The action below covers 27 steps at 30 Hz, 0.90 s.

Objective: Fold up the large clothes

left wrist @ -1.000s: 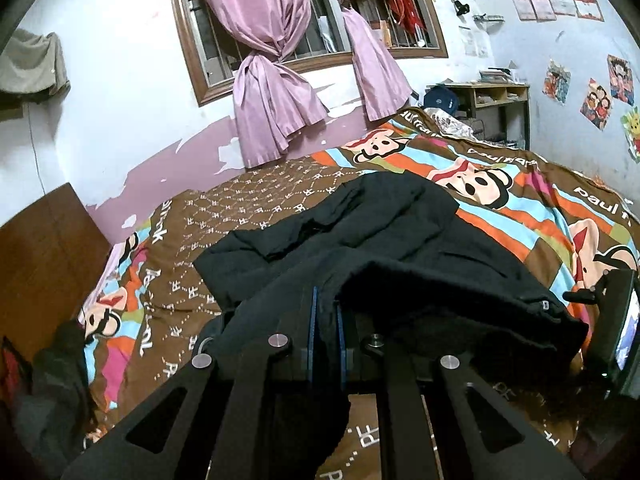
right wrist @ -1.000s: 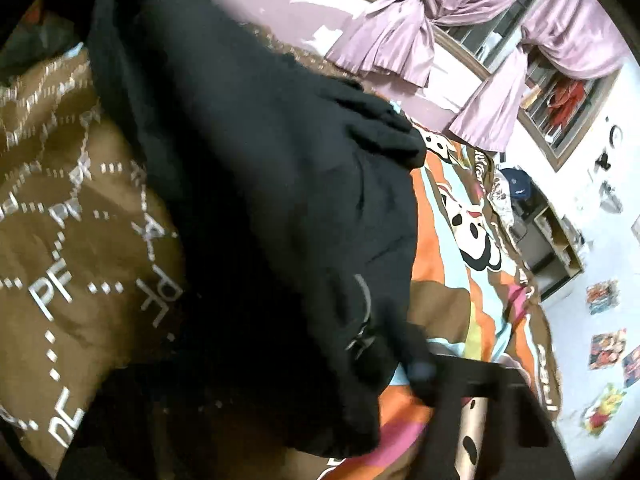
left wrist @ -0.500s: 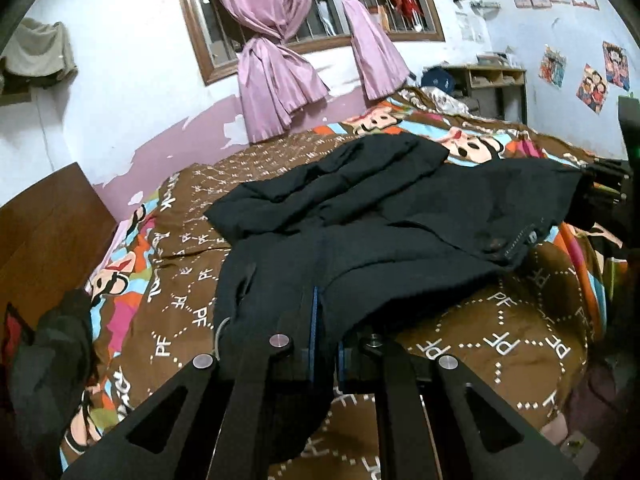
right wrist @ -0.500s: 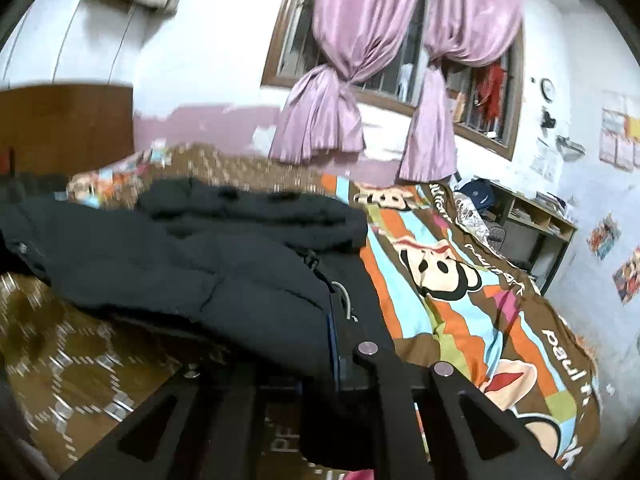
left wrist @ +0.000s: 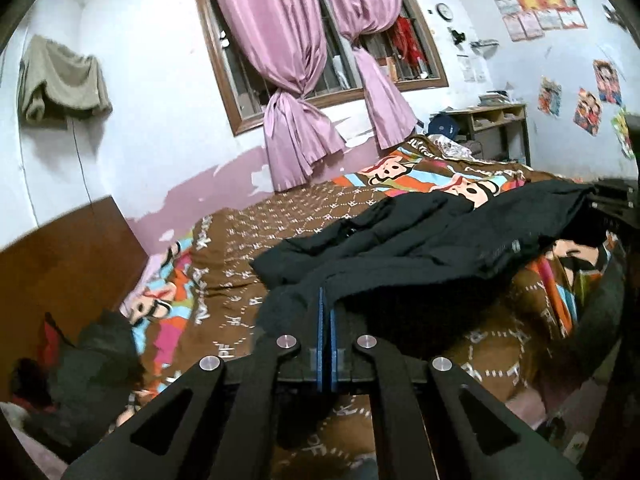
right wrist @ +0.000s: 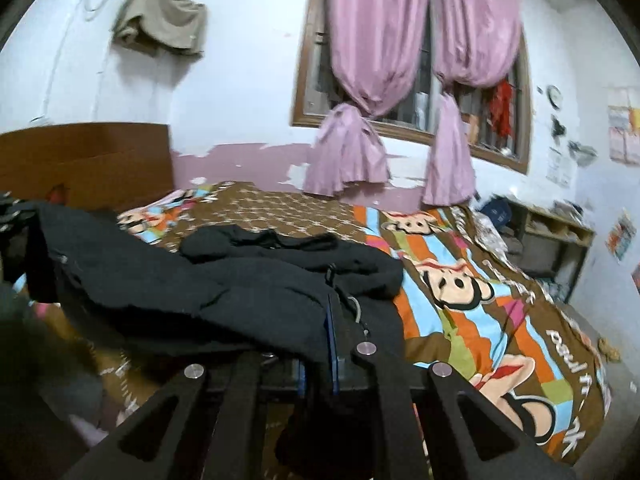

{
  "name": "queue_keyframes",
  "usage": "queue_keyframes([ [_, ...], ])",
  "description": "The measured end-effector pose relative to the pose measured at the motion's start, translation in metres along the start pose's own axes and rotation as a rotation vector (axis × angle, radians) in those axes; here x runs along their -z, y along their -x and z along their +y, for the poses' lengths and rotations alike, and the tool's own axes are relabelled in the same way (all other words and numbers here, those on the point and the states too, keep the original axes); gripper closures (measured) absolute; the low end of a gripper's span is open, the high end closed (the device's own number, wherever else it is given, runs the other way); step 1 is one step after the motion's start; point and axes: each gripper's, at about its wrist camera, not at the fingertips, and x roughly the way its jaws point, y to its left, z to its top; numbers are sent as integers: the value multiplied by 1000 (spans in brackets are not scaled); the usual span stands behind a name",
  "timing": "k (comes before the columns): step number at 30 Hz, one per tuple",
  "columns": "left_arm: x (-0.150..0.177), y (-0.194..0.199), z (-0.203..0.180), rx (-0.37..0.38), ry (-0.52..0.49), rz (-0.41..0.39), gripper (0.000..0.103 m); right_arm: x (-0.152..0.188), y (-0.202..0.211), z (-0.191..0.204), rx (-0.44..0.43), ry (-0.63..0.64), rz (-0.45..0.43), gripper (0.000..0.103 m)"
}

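Black jacket stretched crosswise between both hands above the near edge of the bed, one hem corner clamped in the left gripper, the other in the right gripper, its bulk lying ahead.

Dim, cool indoor light on pale walls. Both fisheye views bend hard at dark rims. Right view is motion-blurred; the black jacket loses detail in shadow.

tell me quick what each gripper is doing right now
left gripper: closed on the black jacket.
right gripper: closed on the same jacket's other side.
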Motion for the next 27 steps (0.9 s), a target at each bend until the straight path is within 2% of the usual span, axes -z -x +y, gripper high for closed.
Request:
queue_keyframes([
  [4,3,26,1,15,-6,8,102,2,18,6,-21,19,29,96],
  [8,12,29,-6,27,-25,22,102,5,5,3,-28,-10,64,96],
  [13,28,16,-17,139,-2,97,102,-7,-18,-4,-54,-67,83,96],
  [18,46,14,-31,275,14,193,99,-39,-44,1,-92,-47,78,96],
  [22,62,9,-43,325,53,267,95,-61,-63,4,-121,-39,82,96],
  [23,65,11,-49,327,55,274,92,-65,-67,4,-129,-42,84,96],
  [27,72,8,-72,401,54,290,45,-85,-88,6,-166,-68,99,96],
])
